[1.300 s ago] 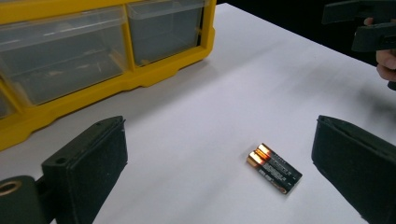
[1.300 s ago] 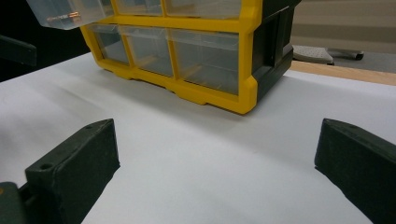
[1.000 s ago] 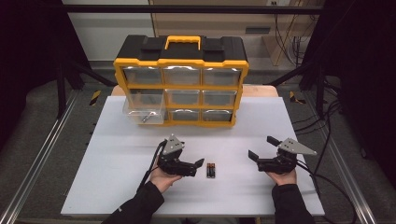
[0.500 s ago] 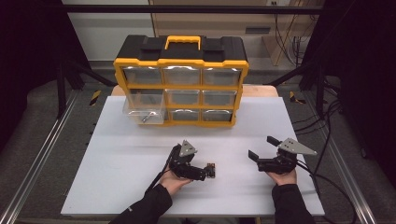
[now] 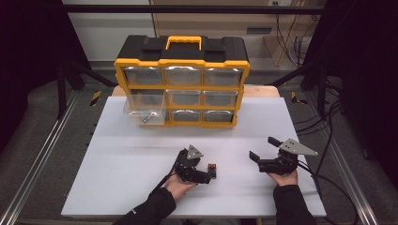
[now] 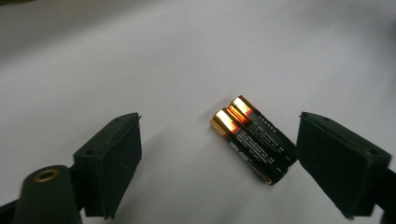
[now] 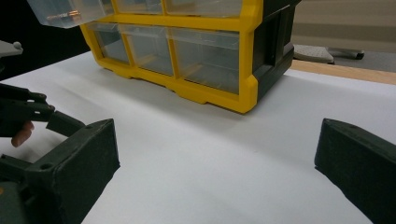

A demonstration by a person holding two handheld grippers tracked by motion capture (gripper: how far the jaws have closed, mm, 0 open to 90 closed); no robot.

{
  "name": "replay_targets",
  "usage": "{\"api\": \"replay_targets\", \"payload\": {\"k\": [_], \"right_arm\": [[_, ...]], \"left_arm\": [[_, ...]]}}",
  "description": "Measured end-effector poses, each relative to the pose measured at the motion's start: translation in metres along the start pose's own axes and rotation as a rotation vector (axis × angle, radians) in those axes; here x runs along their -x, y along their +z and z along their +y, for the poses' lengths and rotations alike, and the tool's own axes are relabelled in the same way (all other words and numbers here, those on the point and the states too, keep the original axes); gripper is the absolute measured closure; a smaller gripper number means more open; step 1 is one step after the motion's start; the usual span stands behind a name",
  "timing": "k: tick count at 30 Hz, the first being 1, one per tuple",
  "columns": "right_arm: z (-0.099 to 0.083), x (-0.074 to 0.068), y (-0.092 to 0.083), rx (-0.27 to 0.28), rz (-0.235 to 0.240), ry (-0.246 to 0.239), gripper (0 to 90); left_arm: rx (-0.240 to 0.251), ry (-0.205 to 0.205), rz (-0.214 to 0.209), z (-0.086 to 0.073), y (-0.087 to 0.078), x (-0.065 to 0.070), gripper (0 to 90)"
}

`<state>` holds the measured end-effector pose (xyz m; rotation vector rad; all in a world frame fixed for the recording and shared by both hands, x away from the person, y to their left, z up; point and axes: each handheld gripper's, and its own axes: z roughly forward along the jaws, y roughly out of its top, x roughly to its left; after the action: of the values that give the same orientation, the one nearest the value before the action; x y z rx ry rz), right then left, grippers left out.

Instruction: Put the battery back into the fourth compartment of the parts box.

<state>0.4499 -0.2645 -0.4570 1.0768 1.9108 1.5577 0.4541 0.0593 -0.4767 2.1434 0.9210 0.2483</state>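
Two black-and-gold batteries [image 5: 212, 169] lie side by side on the white table [image 5: 117, 159]. My left gripper [image 5: 207, 175] is low over them. In the left gripper view the batteries [image 6: 254, 140] sit between the jaws, closer to the right one, and neither pad touches them. The left gripper [image 6: 205, 140] is open and its jaws have just been closing with the batteries between them. My right gripper [image 5: 262, 148] is held to the right, open, with nothing between its jaws [image 7: 219, 154].
A yellow-and-black drawer cabinet [image 5: 183, 79] stands at the back of the table. Its middle-left clear drawer [image 5: 145, 110] is pulled out with a small metal item inside. The right gripper view has the cabinet [image 7: 210, 51] ahead and bare table before it.
My left gripper has moved right and sunk towards the batteries, which now lie between its jaws. The right gripper has stayed put.
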Motion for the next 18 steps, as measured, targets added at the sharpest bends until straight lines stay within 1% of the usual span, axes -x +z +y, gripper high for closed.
{"api": "replay_targets", "payload": {"k": [3,5,9,10,15,17,18], "right_arm": [[0.0002,0.0001,-0.0003,0.002,-0.001,0.001,0.2],[0.0002,0.0,-0.0002,0.001,0.0,0.001,0.2],[0.0001,0.0001,0.0,0.001,0.0,0.0,0.2],[0.0001,0.0,0.0,0.001,0.0,0.0,0.2],[0.0001,0.0,-0.0001,0.001,0.0,0.001,0.2],[0.0002,0.0,-0.0002,0.001,0.0,0.001,0.2],[0.0002,0.0001,-0.0002,0.002,0.0,0.001,0.2]], "left_arm": [[-0.014,0.006,0.003,-0.0011,0.0016,0.0021,20.4],[-0.019,-0.004,0.007,-0.0017,0.0024,0.0032,23.7],[-0.028,-0.012,0.007,-0.0024,0.0035,0.0041,28.6],[-0.029,-0.007,0.01,-0.0022,0.0034,0.0047,30.3],[-0.035,0.001,0.034,-0.0023,0.0031,0.0072,36.6],[-0.038,-0.002,0.05,-0.0022,0.0026,0.0089,40.3],[-0.04,0.005,0.057,-0.0022,0.0026,0.0096,42.0]]}}
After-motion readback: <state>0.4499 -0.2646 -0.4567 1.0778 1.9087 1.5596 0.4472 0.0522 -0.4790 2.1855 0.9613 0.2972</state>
